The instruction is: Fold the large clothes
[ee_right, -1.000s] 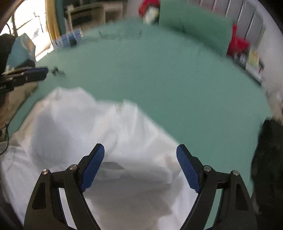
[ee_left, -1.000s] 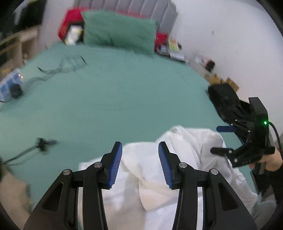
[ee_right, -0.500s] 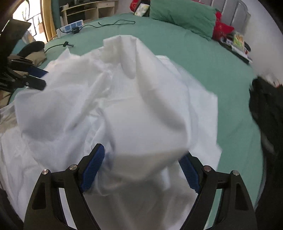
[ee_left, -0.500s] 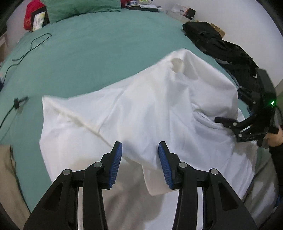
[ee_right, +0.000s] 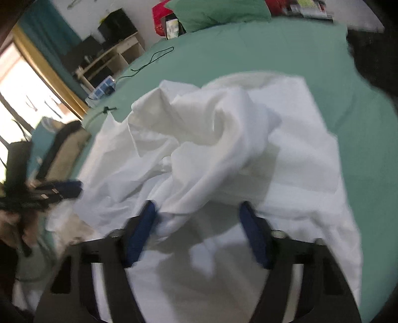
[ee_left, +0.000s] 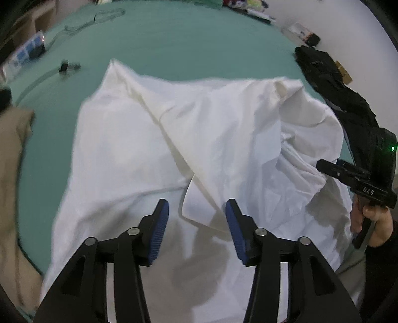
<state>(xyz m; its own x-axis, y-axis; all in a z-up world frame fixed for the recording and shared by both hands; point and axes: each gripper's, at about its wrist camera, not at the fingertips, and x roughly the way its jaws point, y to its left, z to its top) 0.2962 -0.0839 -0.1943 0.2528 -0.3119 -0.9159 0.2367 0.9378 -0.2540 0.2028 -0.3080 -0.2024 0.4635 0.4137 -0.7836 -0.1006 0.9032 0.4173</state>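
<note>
Two grippers, both over one white garment [ee_left: 139, 149] spread on the green bed [ee_left: 186, 42].

Left gripper [ee_left: 196, 223]: jaws apart and just widened, nothing pinched; a loose flap corner of the garment lies on the cloth between and below the blue pads [ee_left: 160, 228]. Probably poised to take that corner for a fold.

Right gripper [ee_right: 199, 233]: jaws parted but just narrowed; a bunched ridge of cloth runs down between them and brushes the left-side pad [ee_right: 141, 231]. View blurred, so no firm clamp is evident. Likely closing to gather that bunch.

Garment: large, thin, plain white, not yet folded. The half nearer the left gripper lies fairly flat, with a long seam or hem running diagonally across it. The half nearer the right gripper is heaped and creased. Its far edge stops well short of the green pillow [ee_right: 219, 11]; a dark garment [ee_left: 333, 87] lies just beyond its side.
</note>
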